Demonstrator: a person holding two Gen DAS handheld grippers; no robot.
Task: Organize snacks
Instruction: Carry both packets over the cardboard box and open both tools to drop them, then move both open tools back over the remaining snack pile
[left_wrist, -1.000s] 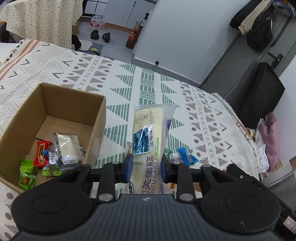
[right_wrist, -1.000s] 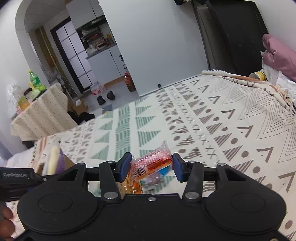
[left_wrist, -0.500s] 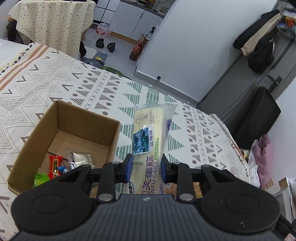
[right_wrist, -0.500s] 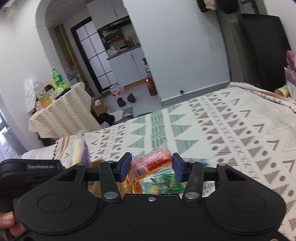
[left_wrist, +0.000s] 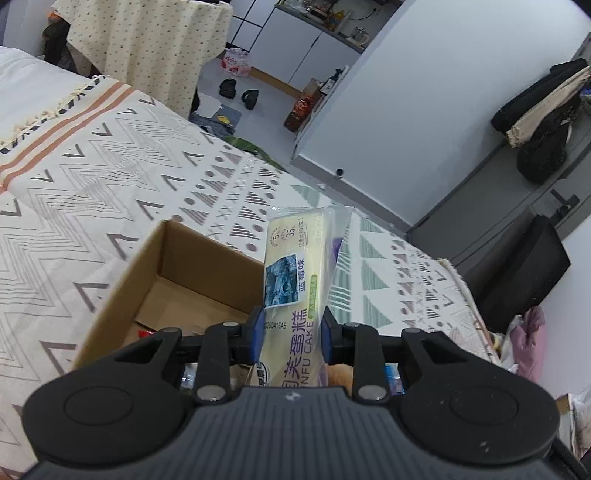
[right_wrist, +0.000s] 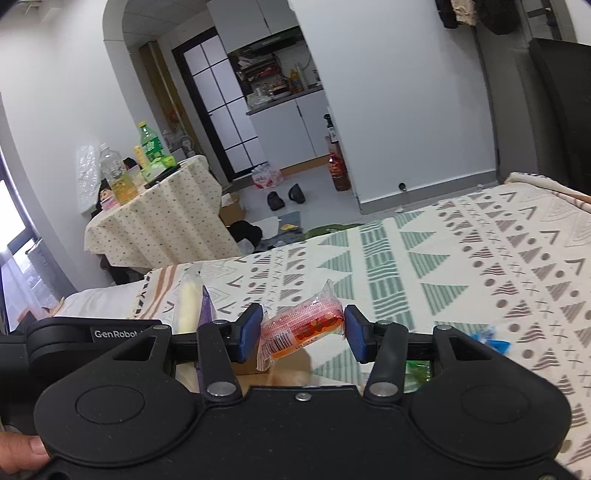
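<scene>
The cake packet (left_wrist: 295, 280), a long pale yellow wrapper with a blue picture label and purple print, stands upright at the centre of the left wrist frame, and we see our left gripper (left_wrist: 291, 330) clamped on its lower part, blue pads pressed to both sides. Behind it, at centre left, the open cardboard box (left_wrist: 122, 273) sits on the patterned bedspread (left_wrist: 110, 177); most of its floor is hidden by the gripper body, with only a scrap of red wrapper (left_wrist: 146, 333) showing at its lower edge.

In the right wrist frame our right gripper (right_wrist: 302, 328) holds a small red-orange snack packet (right_wrist: 301, 326) crosswise between its blue pads, at the centre of the frame. The right pad touches the packet's end; at the left pad we see the wrapper's crimped end meeting it. The same cake packet appears edge-on at lower left, just beside the other gripper's black body. Low on the right, a blue wrapper (right_wrist: 491, 341) and a green wrapper (right_wrist: 417, 371) lie on the bedspread, partly hidden behind the gripper. A fingertip (right_wrist: 22, 452) shows at the bottom left corner.
</scene>
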